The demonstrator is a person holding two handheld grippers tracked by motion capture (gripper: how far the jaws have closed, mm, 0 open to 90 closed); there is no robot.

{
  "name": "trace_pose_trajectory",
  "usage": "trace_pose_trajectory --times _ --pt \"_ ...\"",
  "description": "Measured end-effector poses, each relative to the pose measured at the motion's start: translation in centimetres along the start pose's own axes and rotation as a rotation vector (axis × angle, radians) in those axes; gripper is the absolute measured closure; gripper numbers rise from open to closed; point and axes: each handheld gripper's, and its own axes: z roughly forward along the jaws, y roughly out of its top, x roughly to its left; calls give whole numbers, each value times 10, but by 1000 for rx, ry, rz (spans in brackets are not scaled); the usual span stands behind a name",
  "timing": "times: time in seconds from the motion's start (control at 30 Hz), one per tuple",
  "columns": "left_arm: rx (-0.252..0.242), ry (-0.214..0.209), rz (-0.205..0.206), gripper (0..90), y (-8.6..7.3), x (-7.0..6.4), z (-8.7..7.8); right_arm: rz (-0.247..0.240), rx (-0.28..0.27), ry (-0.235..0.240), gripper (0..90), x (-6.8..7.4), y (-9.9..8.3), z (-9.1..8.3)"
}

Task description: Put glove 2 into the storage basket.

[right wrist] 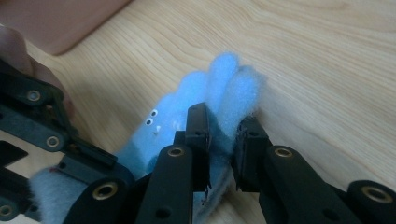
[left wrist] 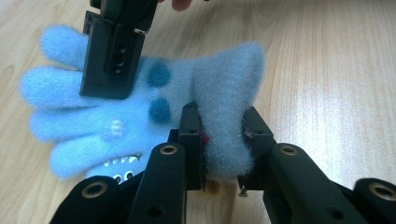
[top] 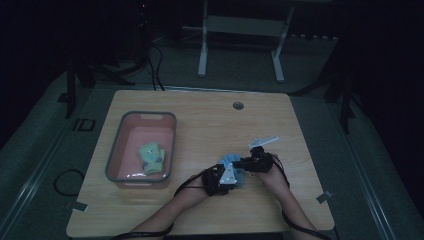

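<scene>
High view, left to right: pink plastic bin with grey rim (top: pixel 113 159) holding a green fuzzy glove (top: pixel 151 158), then both grippers mid-desk. Left gripper (left wrist: pixel 223 140) fingers clamp the fluffy light-blue glove (left wrist: pixel 140 112) at its cuff; right gripper (right wrist: pixel 220 140) fingers pinch the glove's fingertips. Grasp step looks done; next: lift together, carry left to bin.

The table (top: pixel 200 120) is seen from above and from the person's side in the high view, facing forward and down, at a distance. Each gripper view is taken very close, along its own jaws, low over the wood. The blue glove (left wrist: pixel 140 107) is shared by all three views, lower centre in the high view.
</scene>
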Motion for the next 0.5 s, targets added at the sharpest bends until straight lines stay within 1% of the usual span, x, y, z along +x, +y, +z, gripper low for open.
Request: trace_pose_trajectory --times 0.03,0.07,0.17,0.23,0.37,0.4,0.47,0.5 --pt "1 1 4 756 2 1 -6 1 -14 16 789 2 3 -2" --pt "2 -3 4 756 2 1 -9 -1 -18 23 790 3 4 -3" --pt "9 -1 21 756 4 2 -19 -17 -24 36 794 9 10 -6" --pt "3 -2 16 756 5 3 -27 -32 -32 35 797 13 15 -7" --pt "8 14 28 756 6 3 -40 -42 -44 57 800 20 23 -10" --pt "4 16 25 757 6 3 -43 -41 -48 62 801 22 25 -10" --pt "6 26 29 757 6 4 -49 -49 -52 61 804 25 29 -10" --pt "6 26 29 757 6 4 -49 -50 -58 64 805 26 30 -10"
